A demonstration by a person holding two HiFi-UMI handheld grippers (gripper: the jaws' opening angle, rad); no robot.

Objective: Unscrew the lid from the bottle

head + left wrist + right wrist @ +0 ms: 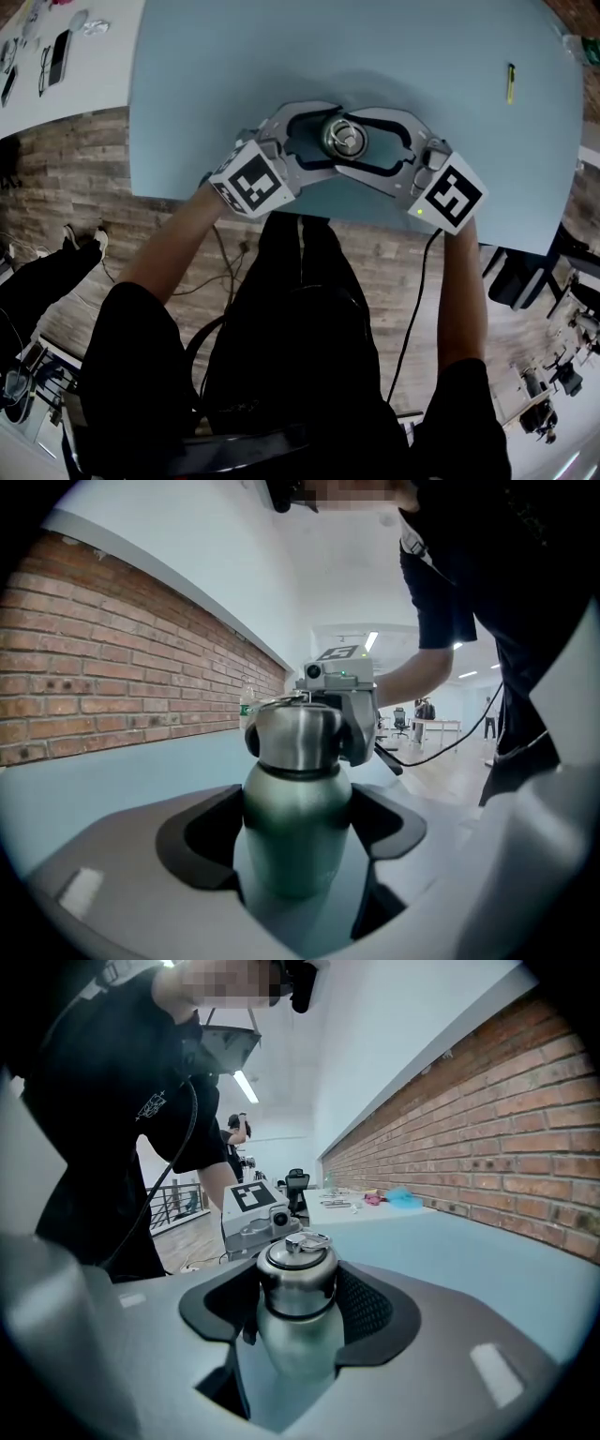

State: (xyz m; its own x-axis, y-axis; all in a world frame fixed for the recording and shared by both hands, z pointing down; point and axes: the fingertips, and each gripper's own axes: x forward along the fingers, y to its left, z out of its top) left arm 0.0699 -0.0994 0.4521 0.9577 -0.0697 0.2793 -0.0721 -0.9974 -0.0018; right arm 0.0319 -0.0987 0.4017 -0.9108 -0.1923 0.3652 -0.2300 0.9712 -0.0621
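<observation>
A steel bottle [343, 138] with a metal lid stands on the light blue table [216, 56] near its front edge. In the head view both grippers close round it from either side. My left gripper [298, 855] is shut on the bottle's green-grey body [295, 817], its dark pads against both sides. My right gripper [298, 1312] sits higher and is shut on the shiny lid [297, 1274], which has a small flip handle on top. In the left gripper view the lid [298, 735] shows with the right gripper's jaws wrapped round it.
A yellow pen [511, 82] lies at the table's far right. A white table [84, 66] with small items stands at the upper left. A brick wall [506, 1138] runs along the table's far side. Wooden floor [84, 178] and cables lie below.
</observation>
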